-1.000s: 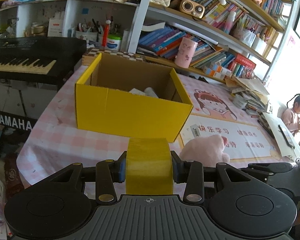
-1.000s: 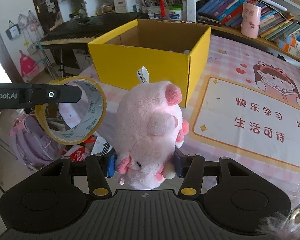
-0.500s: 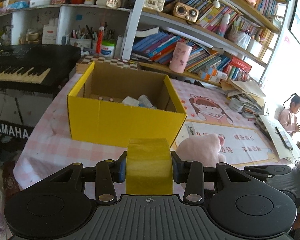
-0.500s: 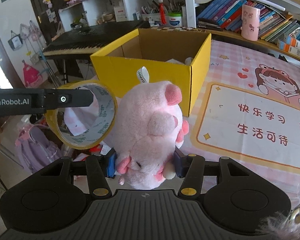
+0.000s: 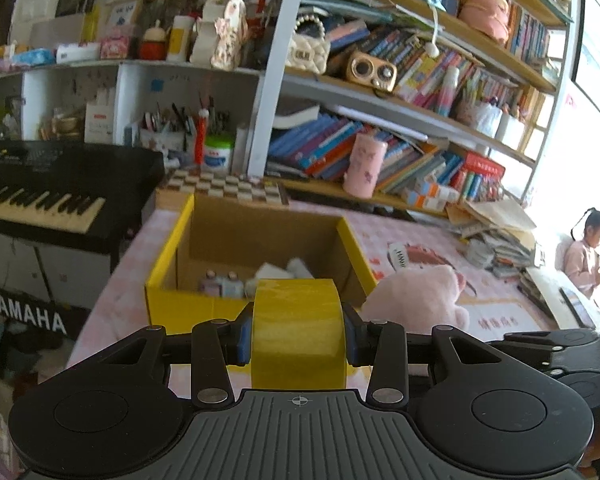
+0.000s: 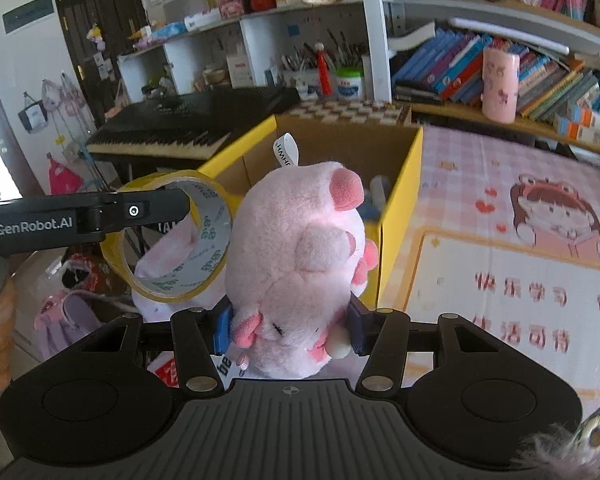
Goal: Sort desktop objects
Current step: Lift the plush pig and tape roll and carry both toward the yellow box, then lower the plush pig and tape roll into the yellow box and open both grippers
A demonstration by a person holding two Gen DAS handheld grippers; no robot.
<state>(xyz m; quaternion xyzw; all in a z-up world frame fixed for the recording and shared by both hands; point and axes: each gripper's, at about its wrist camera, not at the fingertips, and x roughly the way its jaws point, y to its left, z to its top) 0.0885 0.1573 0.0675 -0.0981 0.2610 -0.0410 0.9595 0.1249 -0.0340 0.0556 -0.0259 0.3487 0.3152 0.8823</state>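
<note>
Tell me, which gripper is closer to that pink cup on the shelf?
Right, as far as I can judge. The right gripper, holding the plush pig, sits on the pink cup's side; the left gripper, holding tape, is farther over.

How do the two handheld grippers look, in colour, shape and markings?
Both are black: a ribbed grey-black body with two round discs, hinged black linkages with silver rivets, and blue pads on the fingers. The left gripper carries white "GenRobot.AI" lettering along its side. No cables or sleeves are visible.

Between the left tongs (image 5: 298, 338) sits a tape roll (image 5: 298, 332) of smooth, faintly glossy yellow plastic. The right tongs (image 6: 288, 326), matt black plastic, squeeze a fluffy pink plush toy (image 6: 296, 264). Ahead, a cardboard box (image 5: 188, 300): yellow outside, raw brown inside.
</note>
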